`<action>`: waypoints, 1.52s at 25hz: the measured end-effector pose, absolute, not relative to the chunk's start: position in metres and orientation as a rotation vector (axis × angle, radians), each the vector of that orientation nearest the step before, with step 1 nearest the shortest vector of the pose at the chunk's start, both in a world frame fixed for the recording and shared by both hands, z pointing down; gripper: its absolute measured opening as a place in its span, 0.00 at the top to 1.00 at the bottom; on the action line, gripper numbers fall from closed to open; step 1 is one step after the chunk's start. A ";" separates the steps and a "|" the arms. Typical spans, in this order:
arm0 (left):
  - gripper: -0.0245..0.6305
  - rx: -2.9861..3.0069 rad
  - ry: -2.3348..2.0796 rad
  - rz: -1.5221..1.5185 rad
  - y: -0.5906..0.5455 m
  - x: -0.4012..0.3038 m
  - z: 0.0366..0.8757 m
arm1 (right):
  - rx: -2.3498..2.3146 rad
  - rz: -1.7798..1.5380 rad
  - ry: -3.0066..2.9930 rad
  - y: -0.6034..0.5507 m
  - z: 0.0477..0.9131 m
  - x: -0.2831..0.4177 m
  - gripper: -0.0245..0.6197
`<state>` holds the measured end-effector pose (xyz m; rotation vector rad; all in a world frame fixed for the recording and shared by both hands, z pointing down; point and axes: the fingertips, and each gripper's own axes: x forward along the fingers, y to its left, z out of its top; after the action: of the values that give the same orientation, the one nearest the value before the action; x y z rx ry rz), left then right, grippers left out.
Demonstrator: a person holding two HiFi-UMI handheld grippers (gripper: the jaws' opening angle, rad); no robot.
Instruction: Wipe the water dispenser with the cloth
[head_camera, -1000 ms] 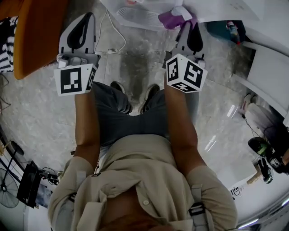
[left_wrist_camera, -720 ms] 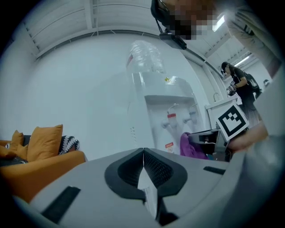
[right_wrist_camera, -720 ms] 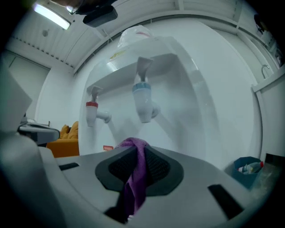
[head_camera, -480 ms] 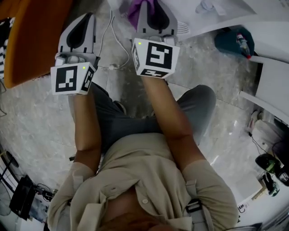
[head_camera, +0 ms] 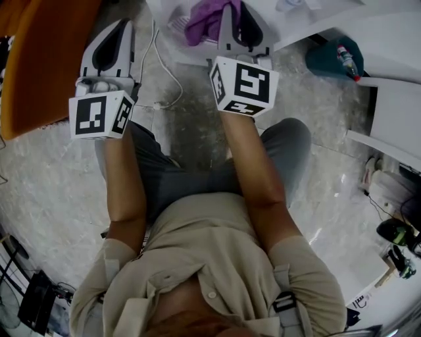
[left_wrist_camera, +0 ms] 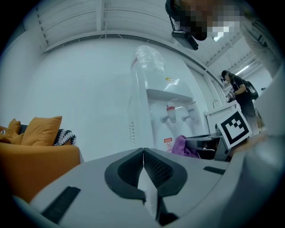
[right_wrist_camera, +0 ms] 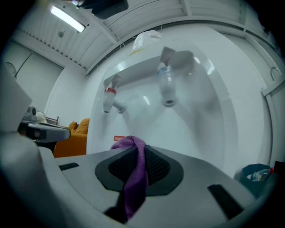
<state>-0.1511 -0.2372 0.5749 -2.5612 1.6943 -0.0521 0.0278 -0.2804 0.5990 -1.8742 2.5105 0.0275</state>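
Over the last second our right hand-held gripper (head_camera: pixel 237 13) has swung in from the right of the head view to its upper middle, carrying the cloth up to the dispenser's foot; the left hand-held gripper (head_camera: pixel 123 26) has hardly shifted.

The right one's jaws are clamped on a crumpled purple cloth (right_wrist_camera: pixel 133 176), a fold bunching above their tips. The left one's jaws (left_wrist_camera: pixel 143 151) are pressed together with nothing between them.

We judge this the approach: the cloth looks near the tall white plastic water dispenser (right_wrist_camera: pixel 187 120), but we cannot tell that it touches. The next move calls for raising the cloth and pressing it flat on the front panel, clear of the red-capped tap (right_wrist_camera: pixel 110 100) and the blue-capped tap (right_wrist_camera: pixel 165 87).

The right gripper view alone shows both taps close overhead. The left gripper view alone shows the whole dispenser with the clear upturned bottle (left_wrist_camera: pixel 149 58) on top, and the orange sofa (left_wrist_camera: pixel 35 151) at lower left. The head view alone shows the white cable (head_camera: pixel 168 66) across the marble floor (head_camera: pixel 52 171).
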 end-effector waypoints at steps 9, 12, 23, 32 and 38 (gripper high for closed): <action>0.93 -2.655 1.621 -0.044 -0.232 -0.140 0.585 | -2.128 0.035 2.273 -0.261 0.592 0.122 0.87; 0.93 -2.662 1.610 -0.048 -0.228 -0.140 0.587 | -2.129 0.026 2.271 -0.263 0.594 0.120 0.87; 0.93 -2.649 1.612 -0.055 -0.216 -0.147 0.582 | -1.942 -0.051 2.571 -0.246 0.643 0.017 0.87; 0.93 -2.720 1.620 -0.050 -0.220 -0.145 0.599 | -1.687 -0.133 2.891 -0.214 0.719 -0.077 0.87; 0.93 -2.717 1.642 -0.062 -0.220 -0.147 0.606 | -1.923 -0.399 2.768 -0.228 0.780 -0.012 0.87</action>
<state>-0.1471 -0.2197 0.6062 -2.7172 1.6422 -0.0625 -0.0116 -0.2282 0.7800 -1.9230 2.7683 -0.3985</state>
